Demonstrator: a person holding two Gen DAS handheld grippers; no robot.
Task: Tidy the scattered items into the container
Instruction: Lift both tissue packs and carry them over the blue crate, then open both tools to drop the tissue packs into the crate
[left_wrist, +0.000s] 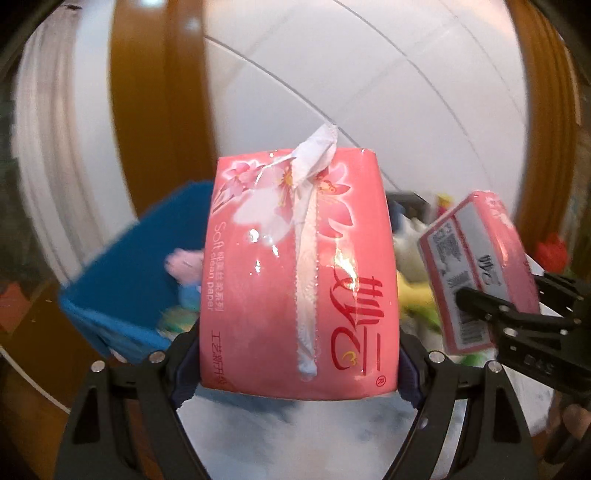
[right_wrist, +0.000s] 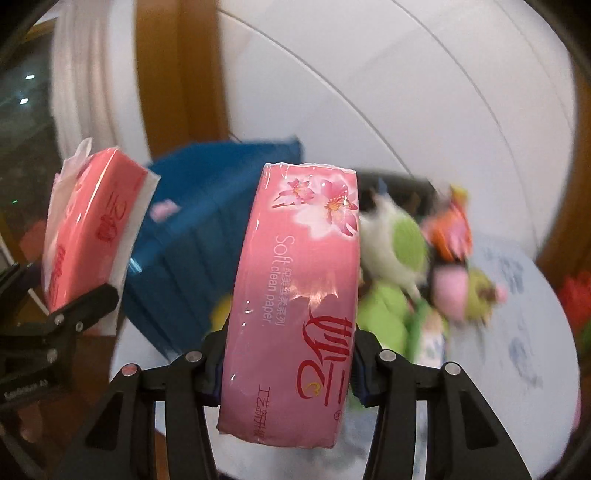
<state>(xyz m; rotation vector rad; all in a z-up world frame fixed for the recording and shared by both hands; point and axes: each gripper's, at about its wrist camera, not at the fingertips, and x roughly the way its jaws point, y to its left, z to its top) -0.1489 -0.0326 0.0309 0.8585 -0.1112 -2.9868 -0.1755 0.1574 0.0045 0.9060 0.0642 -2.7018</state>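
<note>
My left gripper (left_wrist: 299, 373) is shut on an opened pink tissue pack (left_wrist: 299, 266) with a white tissue sticking out of its top, held in the air. My right gripper (right_wrist: 286, 373) is shut on a sealed pink tissue pack (right_wrist: 295, 295), also in the air. Each view shows the other gripper with its pack: the right one at the right of the left wrist view (left_wrist: 480, 269), the left one at the left of the right wrist view (right_wrist: 92, 225). The blue container (left_wrist: 125, 284) lies beyond and below both packs and also shows in the right wrist view (right_wrist: 192, 251).
A heap of soft toys (right_wrist: 402, 258), green, white, pink and orange, lies right of the container on a round white table (right_wrist: 517, 332). A small pink toy (left_wrist: 181, 262) sits inside the container. White tiled wall and brown wooden frames (left_wrist: 159, 110) stand behind.
</note>
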